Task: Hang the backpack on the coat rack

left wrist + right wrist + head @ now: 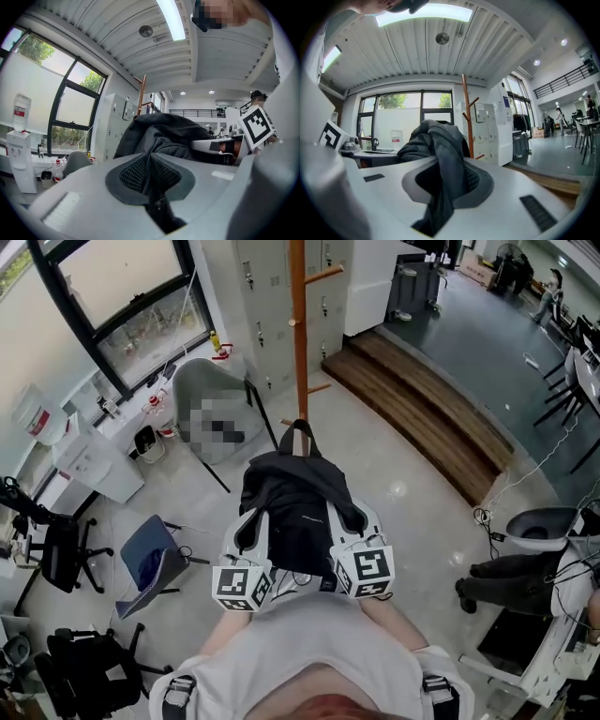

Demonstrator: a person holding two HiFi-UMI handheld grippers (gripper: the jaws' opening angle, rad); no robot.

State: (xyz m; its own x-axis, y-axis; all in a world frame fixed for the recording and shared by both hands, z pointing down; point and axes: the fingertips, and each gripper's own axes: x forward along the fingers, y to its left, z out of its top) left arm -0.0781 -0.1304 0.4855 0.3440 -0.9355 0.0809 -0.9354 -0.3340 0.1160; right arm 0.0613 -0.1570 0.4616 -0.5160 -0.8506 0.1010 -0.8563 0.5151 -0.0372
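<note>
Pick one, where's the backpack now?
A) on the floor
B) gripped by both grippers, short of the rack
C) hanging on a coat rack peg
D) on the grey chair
B: left gripper and right gripper are each shut on the backpack, and the coat rack stands ahead of it.

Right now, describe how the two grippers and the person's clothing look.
The left gripper and right gripper are broad white-grey moulded shells. Each carries a cube with black-and-white square markers at the back. Their pads are dark and mesh-textured, rimmed in darker grey. The person wears a white top with dark shoulder straps.
</note>
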